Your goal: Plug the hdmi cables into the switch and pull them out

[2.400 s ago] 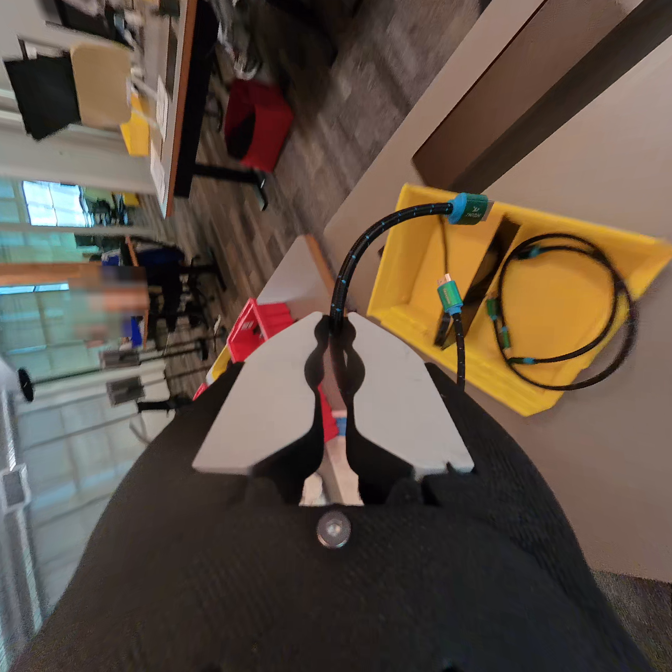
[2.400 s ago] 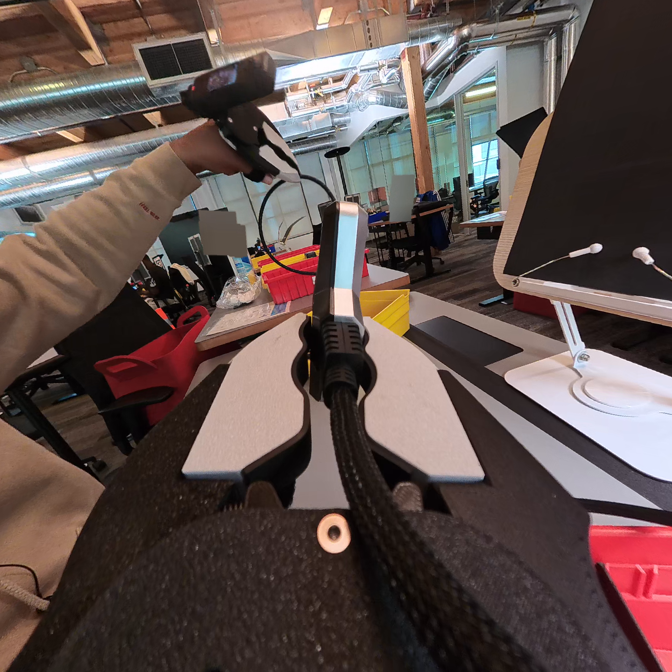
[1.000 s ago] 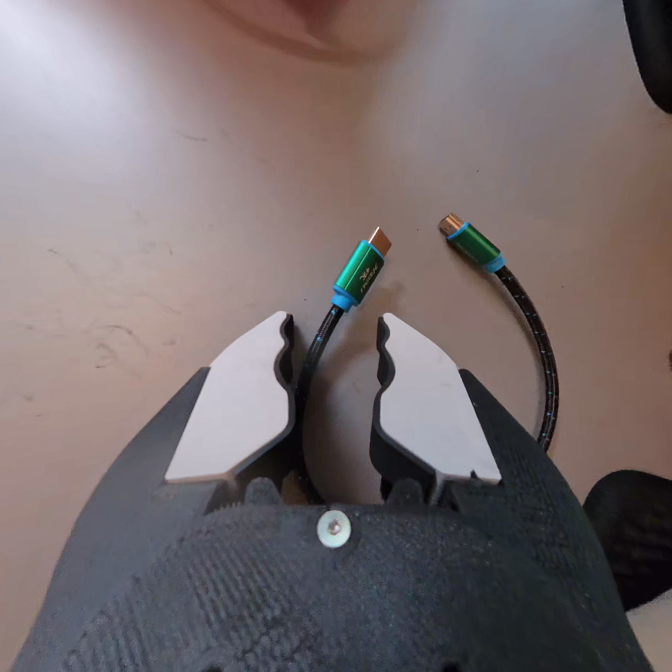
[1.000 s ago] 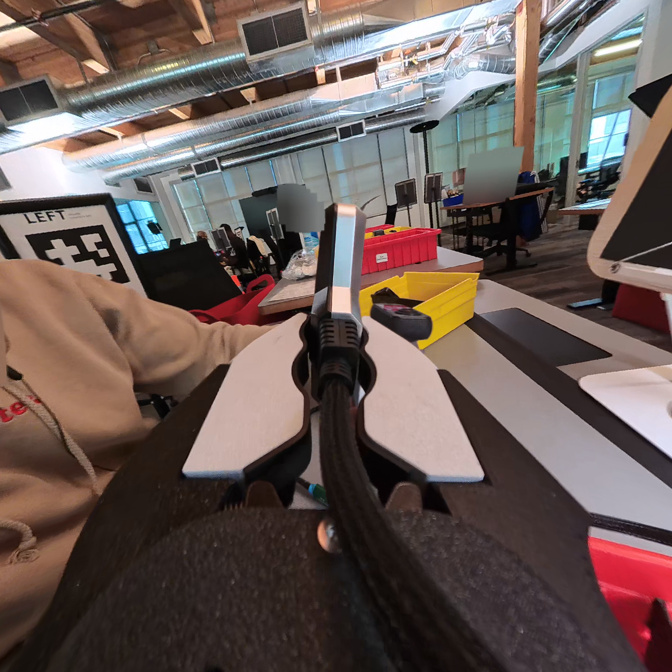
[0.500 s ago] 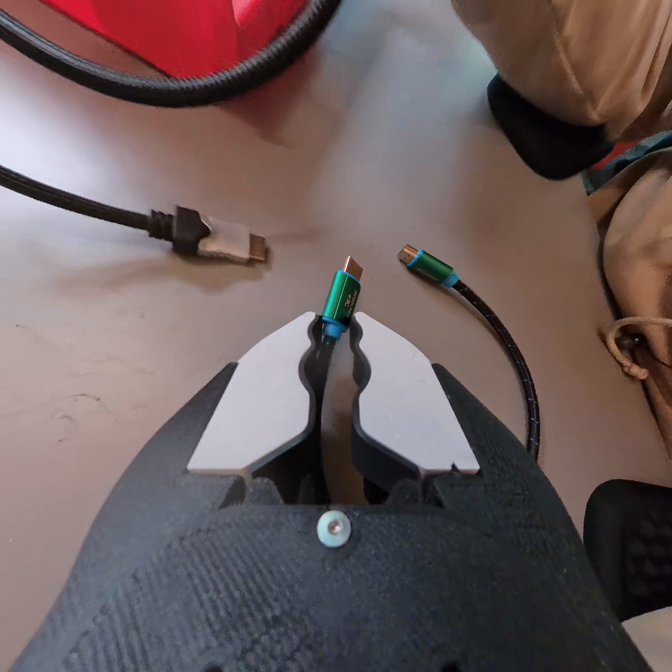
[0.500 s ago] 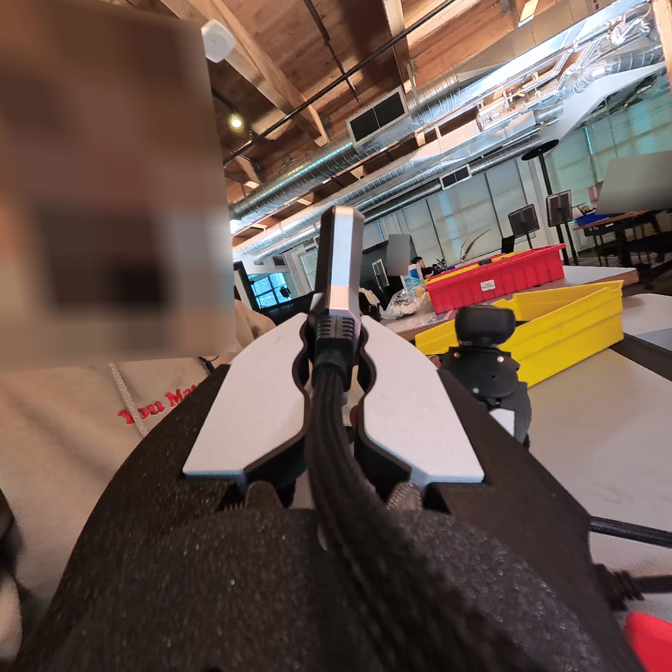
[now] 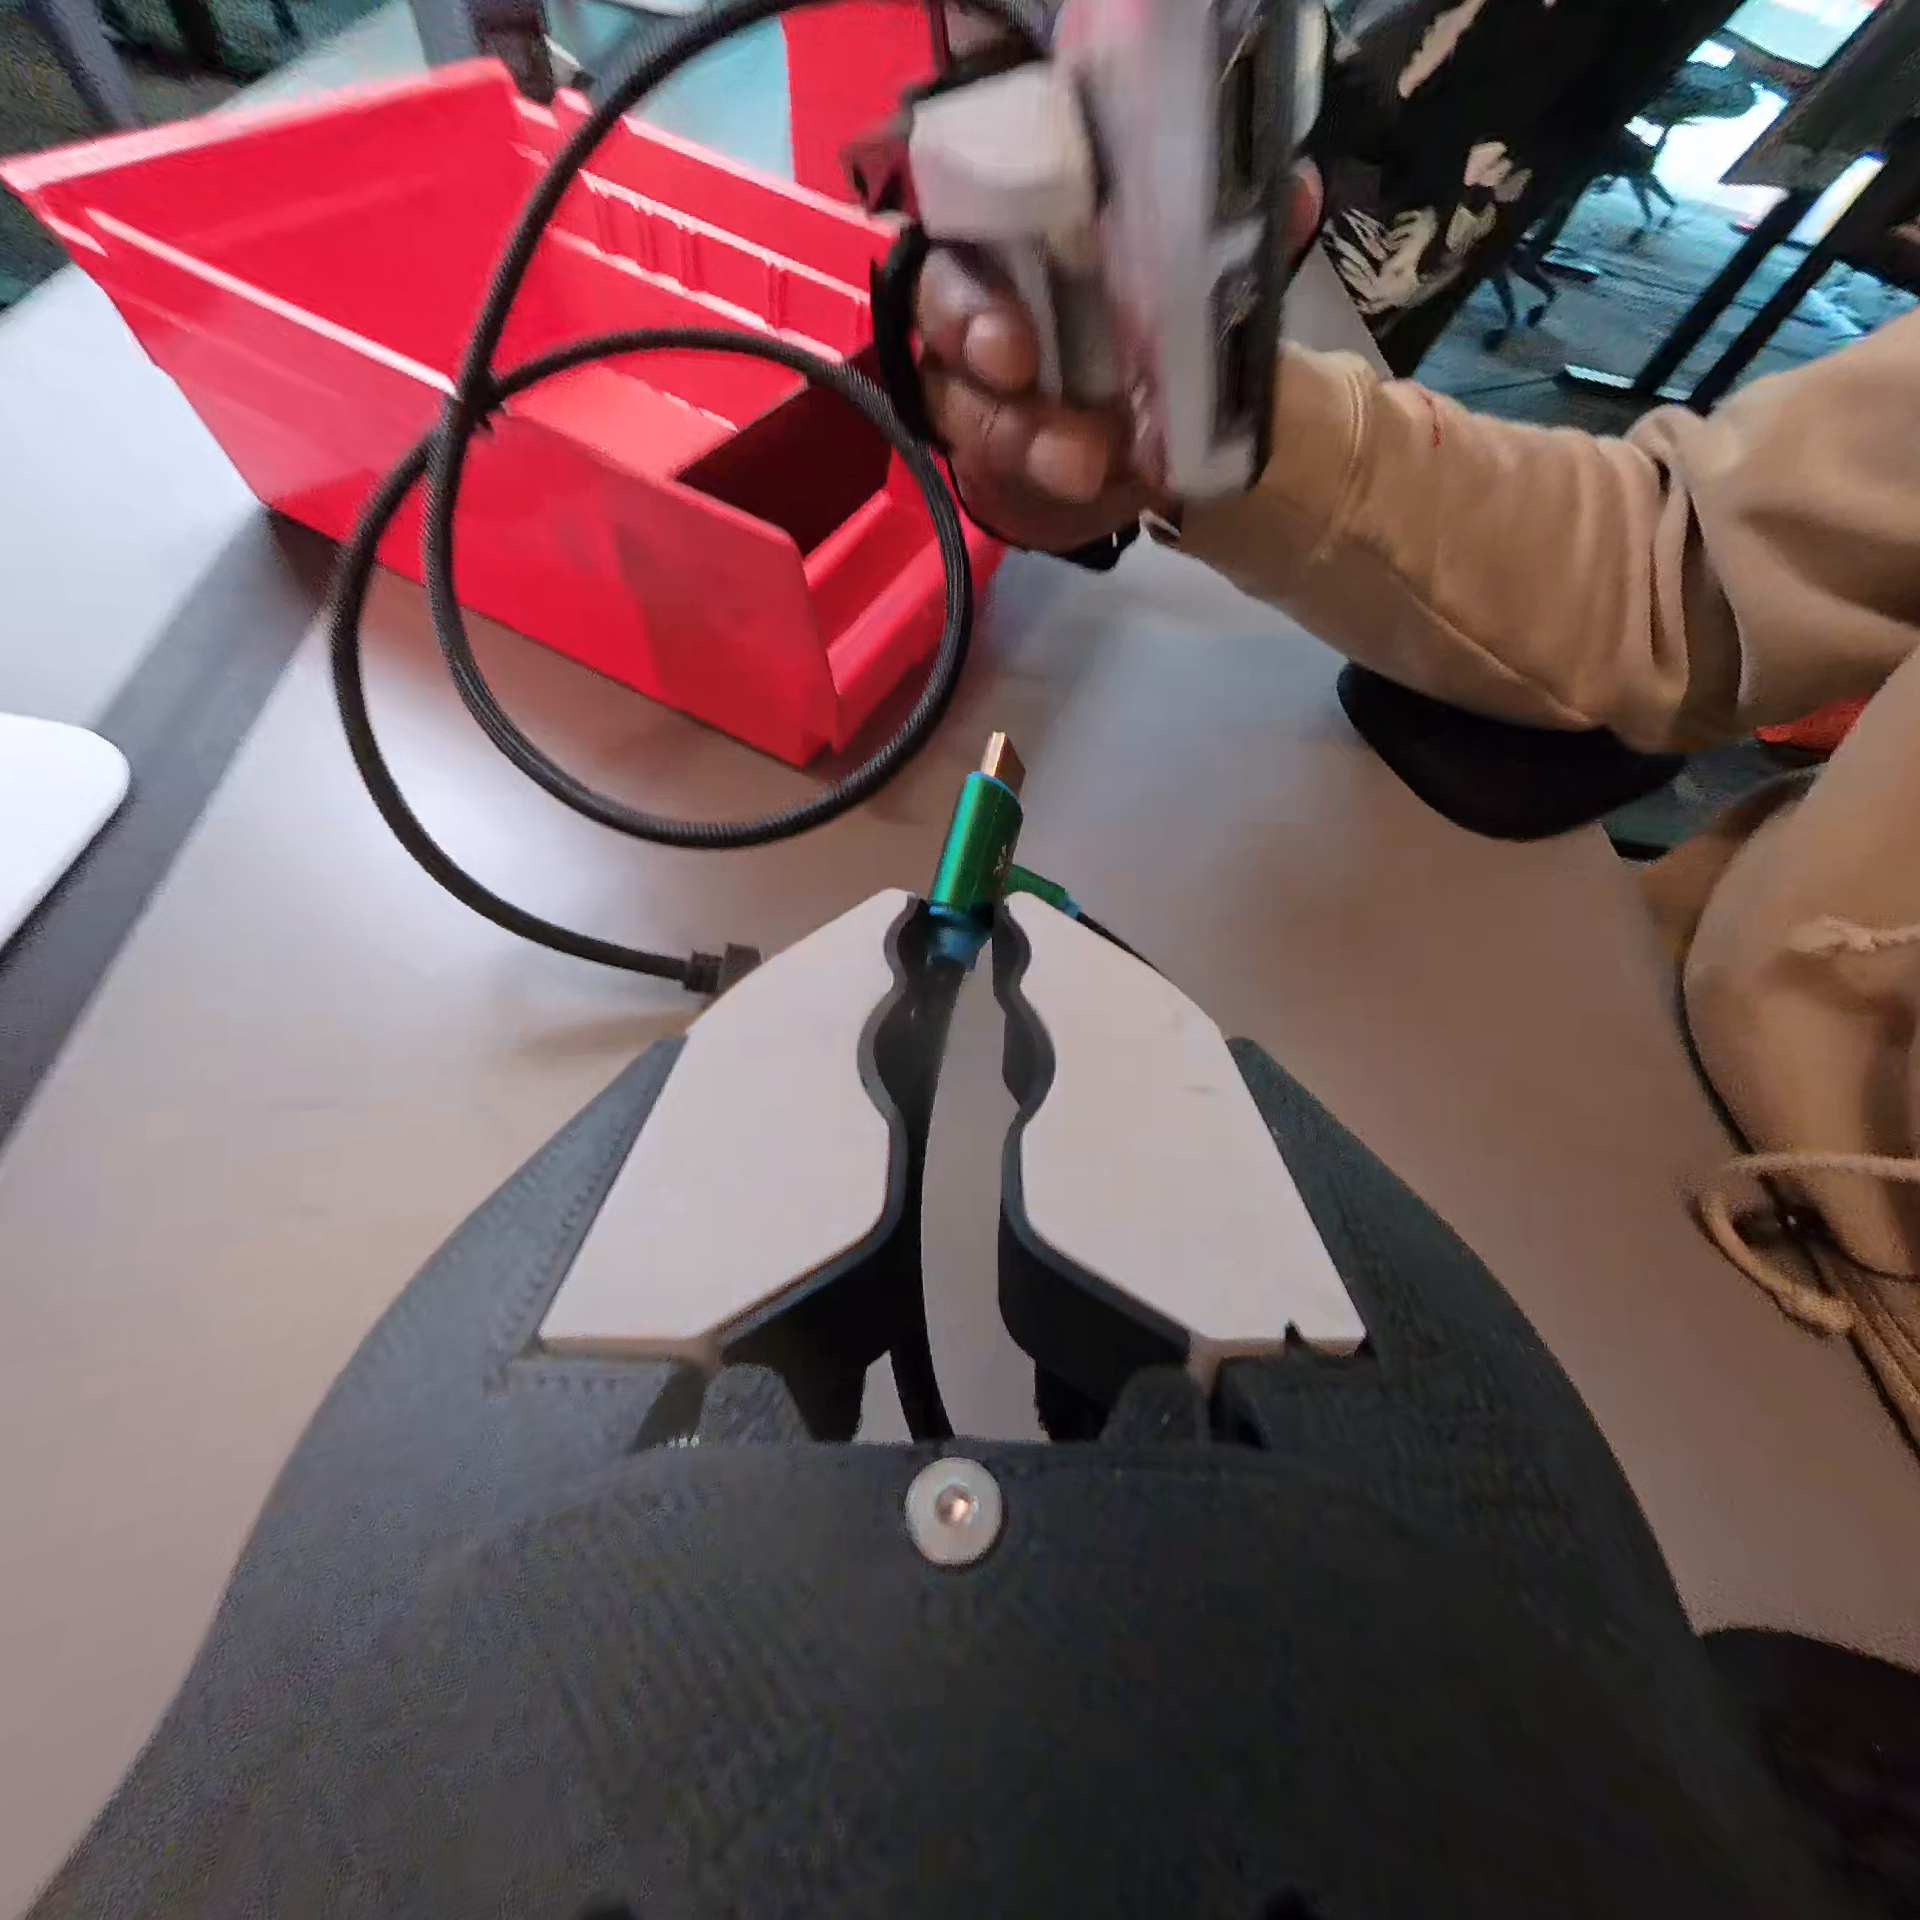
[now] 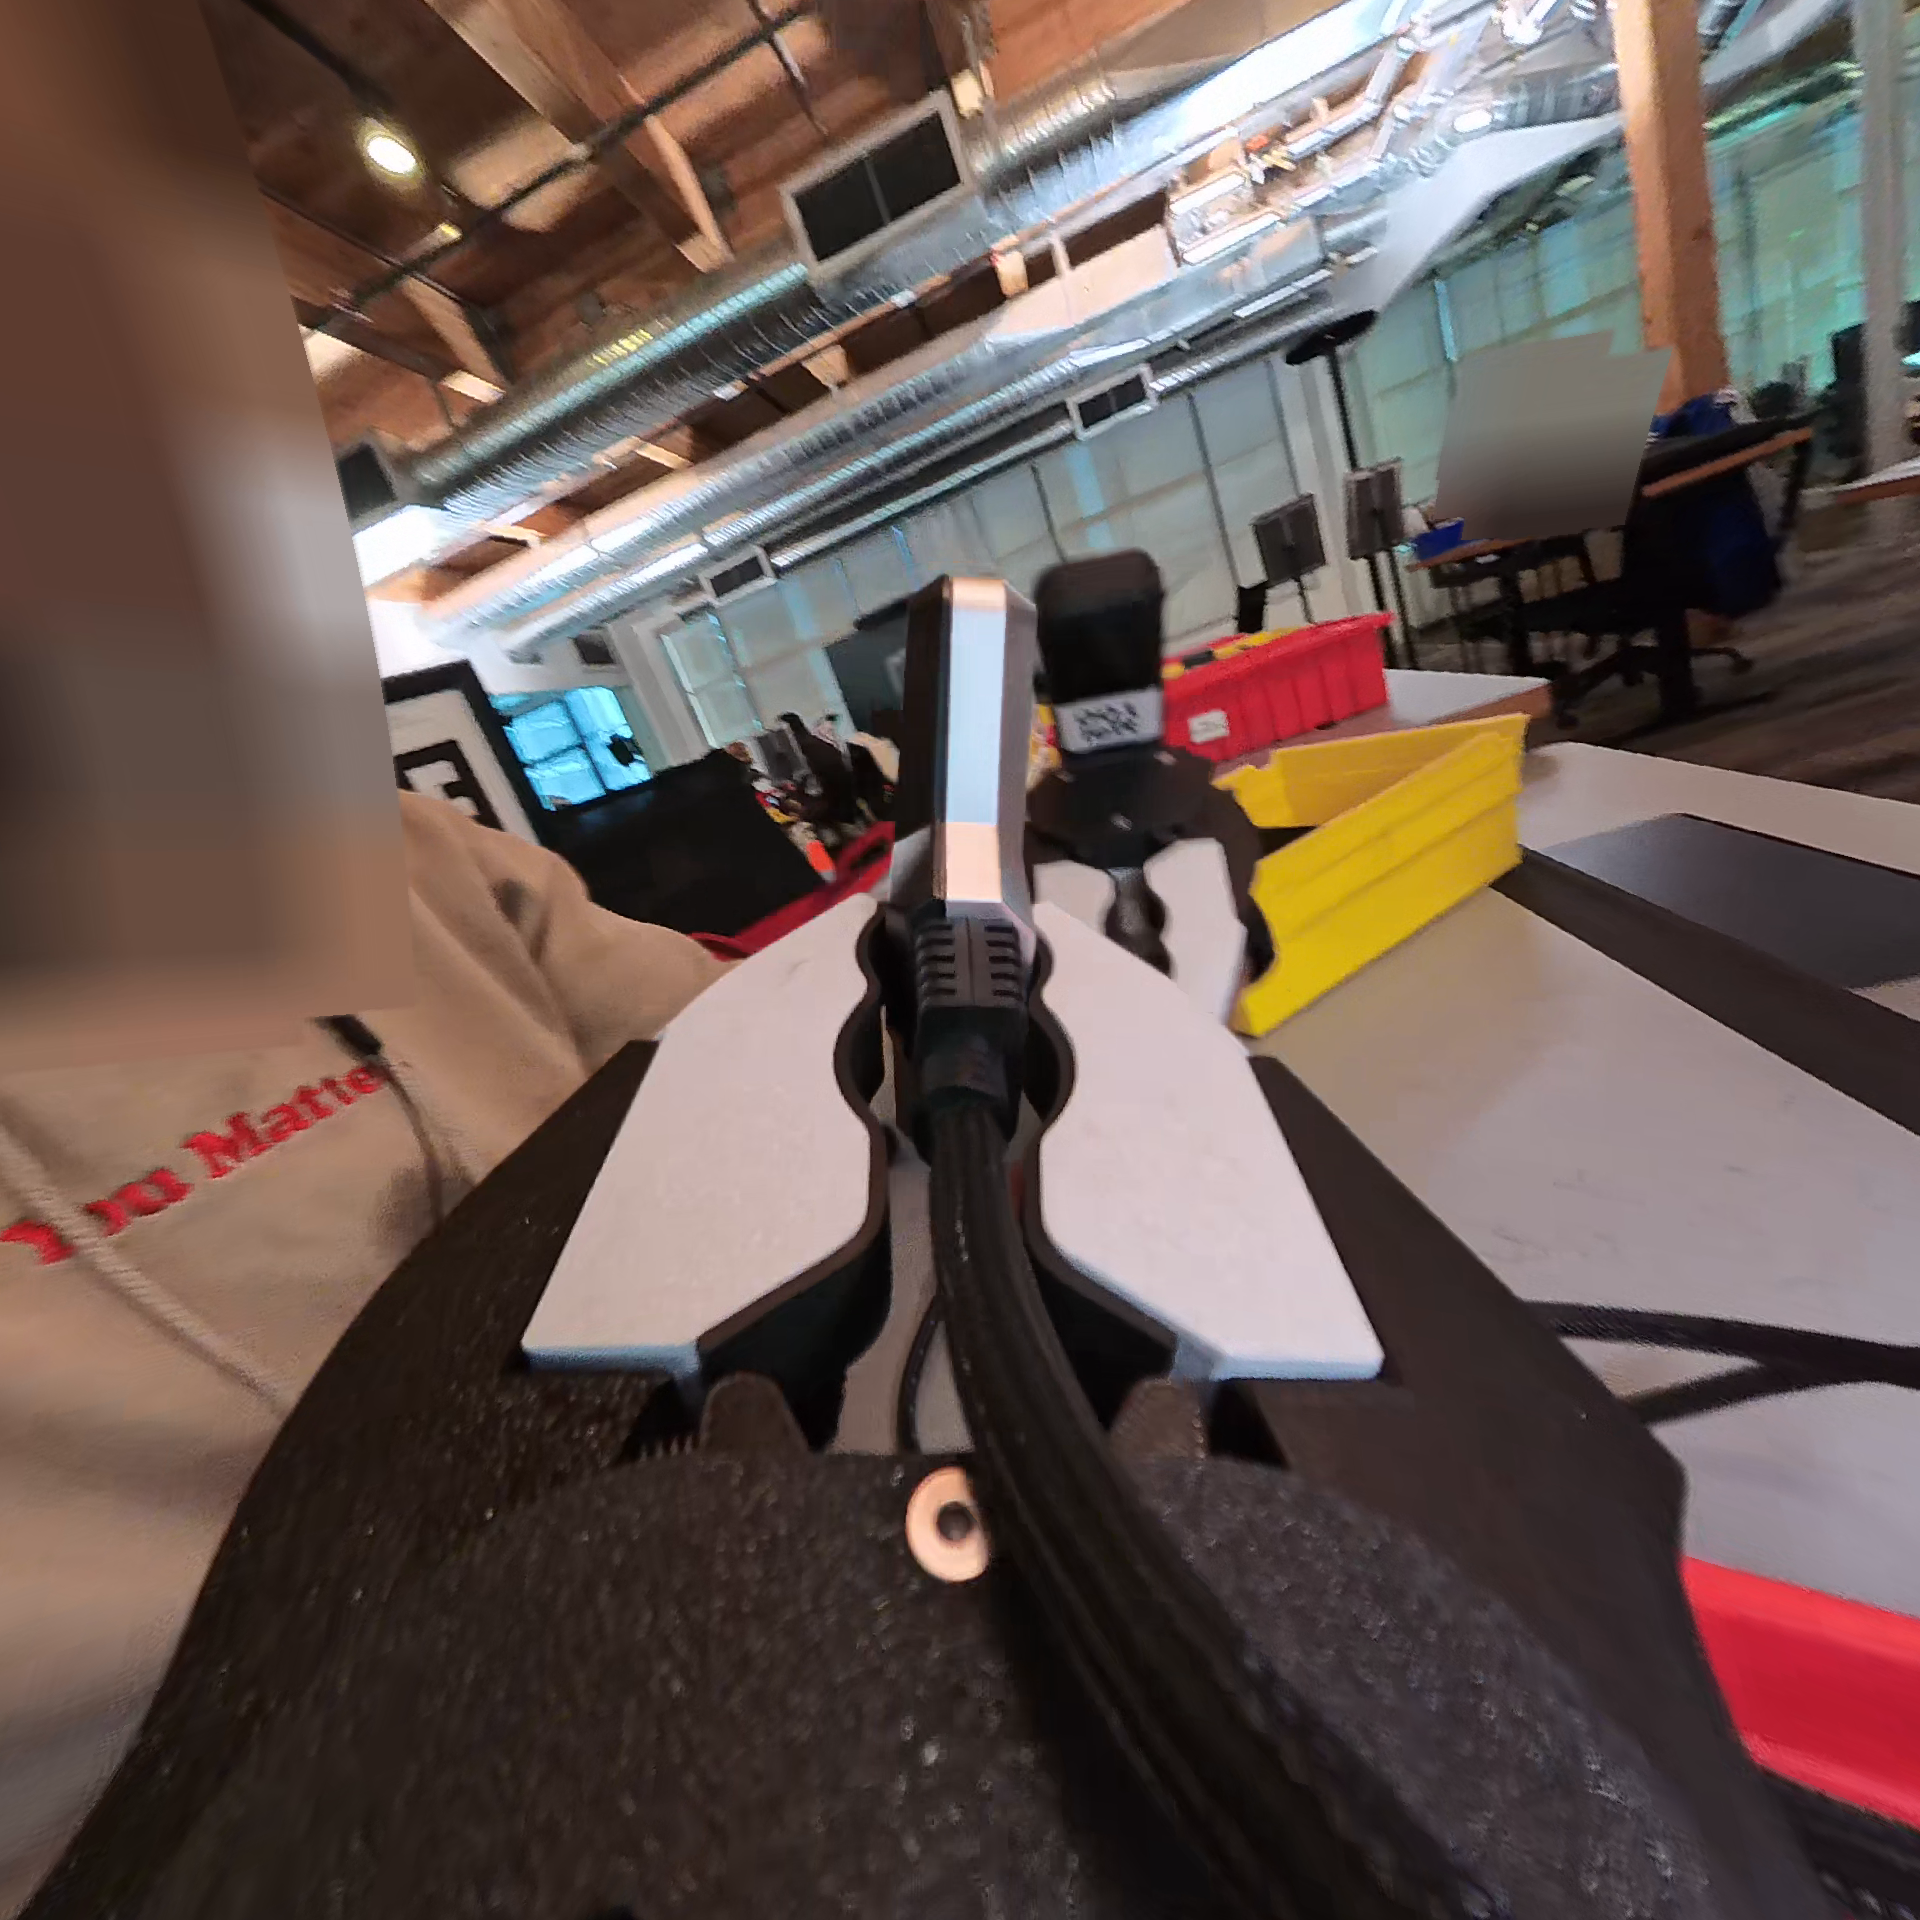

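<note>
My left gripper (image 7: 956, 920) is shut on a black braided HDMI cable just behind its green plug (image 7: 979, 831), whose gold tip points up and away. The cable's second green plug (image 7: 1042, 888) lies on the table just behind the fingertips. My right gripper (image 8: 961, 935) is shut on the black cable end of the silver and black switch (image 8: 971, 758) and holds it upright. In the left wrist view the right gripper (image 7: 1122, 208) is blurred at the top, in a hand. The switch's thick black cable (image 7: 644, 582) loops down to the table.
A red bin (image 7: 582, 416) stands on the grey table (image 7: 312, 1039) beyond the cable loop. A white stand base (image 7: 52, 810) is at the left edge. A yellow bin (image 8: 1382, 831) sits behind the left gripper (image 8: 1132, 831). A person's beige sleeve (image 7: 1507, 571) is at the right. The tips of one gripper are about 12 cm away from the tips of the other.
My left gripper has tilted up from facing the table top to looking across it at the red bin and right gripper, still holding the green plug. The right gripper has turned slightly.
</note>
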Motion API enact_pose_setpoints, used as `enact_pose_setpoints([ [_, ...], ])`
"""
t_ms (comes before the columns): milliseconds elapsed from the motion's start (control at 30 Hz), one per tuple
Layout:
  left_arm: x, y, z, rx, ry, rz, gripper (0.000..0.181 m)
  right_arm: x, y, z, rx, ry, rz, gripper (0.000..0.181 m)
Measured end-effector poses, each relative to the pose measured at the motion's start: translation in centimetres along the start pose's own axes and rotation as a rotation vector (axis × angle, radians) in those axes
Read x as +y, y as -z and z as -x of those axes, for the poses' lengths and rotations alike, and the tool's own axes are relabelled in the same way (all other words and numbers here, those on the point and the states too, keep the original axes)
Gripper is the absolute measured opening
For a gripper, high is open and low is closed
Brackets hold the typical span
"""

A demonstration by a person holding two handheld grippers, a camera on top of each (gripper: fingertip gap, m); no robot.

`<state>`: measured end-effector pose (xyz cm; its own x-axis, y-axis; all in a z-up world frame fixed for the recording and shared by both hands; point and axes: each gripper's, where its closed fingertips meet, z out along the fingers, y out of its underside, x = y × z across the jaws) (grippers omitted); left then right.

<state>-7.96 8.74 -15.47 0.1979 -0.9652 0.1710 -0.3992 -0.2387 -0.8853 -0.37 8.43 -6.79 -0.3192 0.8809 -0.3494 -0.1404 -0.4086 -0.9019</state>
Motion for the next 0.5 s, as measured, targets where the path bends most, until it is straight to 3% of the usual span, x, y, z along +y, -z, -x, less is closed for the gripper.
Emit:
enact_pose_setpoints([
  [100,-1.9,0.5,-0.2,-0.082,-0.025,-0.006,0.012,0.3,0.0,-0.9,0.084,0.025,0.045,0.022],
  [233,-2.4,0.3,-0.8,-0.132,-0.007,0.011,0.012,-0.4,0.0,-0.6,0.094,0.045,0.031,0.022],
  [500,3.4,-1.4,-1.1,-0.065,0.168,0.154,0.012,-1.6,0.0,0.7,0.085,0.083,0.003,0.022],
])
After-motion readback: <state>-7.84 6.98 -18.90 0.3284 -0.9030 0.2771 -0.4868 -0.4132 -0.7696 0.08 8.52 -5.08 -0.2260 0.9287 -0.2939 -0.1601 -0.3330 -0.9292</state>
